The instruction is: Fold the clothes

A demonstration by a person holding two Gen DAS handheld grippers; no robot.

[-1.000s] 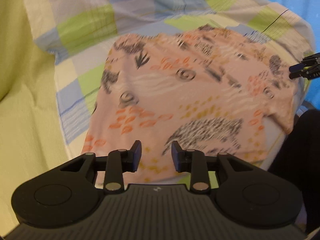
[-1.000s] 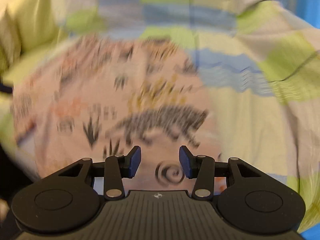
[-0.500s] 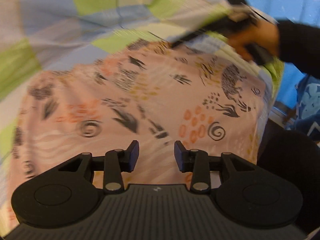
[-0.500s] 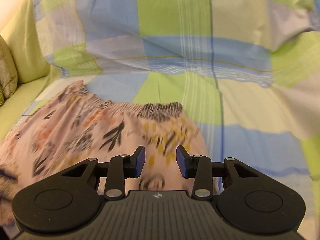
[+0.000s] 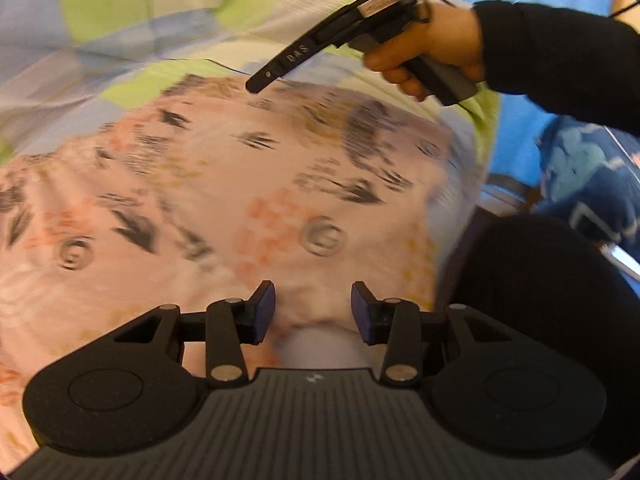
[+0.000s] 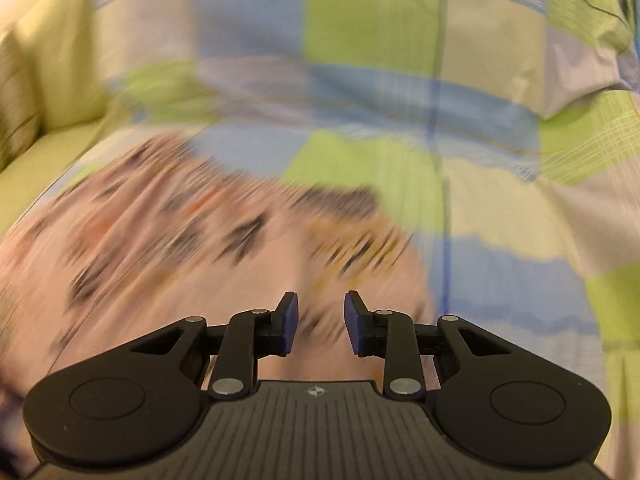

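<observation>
Checked bedding (image 6: 372, 36) in green, blue and cream covered the surface, and the pink patterned garment (image 5: 240, 208) lay spread flat on it (both views were blurred). It looked thin, soft and limp, likely to sag and slide, so you would have done best to pinch it at a hem or corner, not mid-panel. Your left tool (image 5: 313, 312) hovered low over the near edge at 6 o'clock, jaws spread and holding nothing. Your right tool (image 6: 318, 322), also spread and empty, pointed down toward the far corner; seen from the left wrist at 1 o'clock, your hand (image 5: 436, 46) gripped its handle, sleeve (image 5: 560, 64) extended.
</observation>
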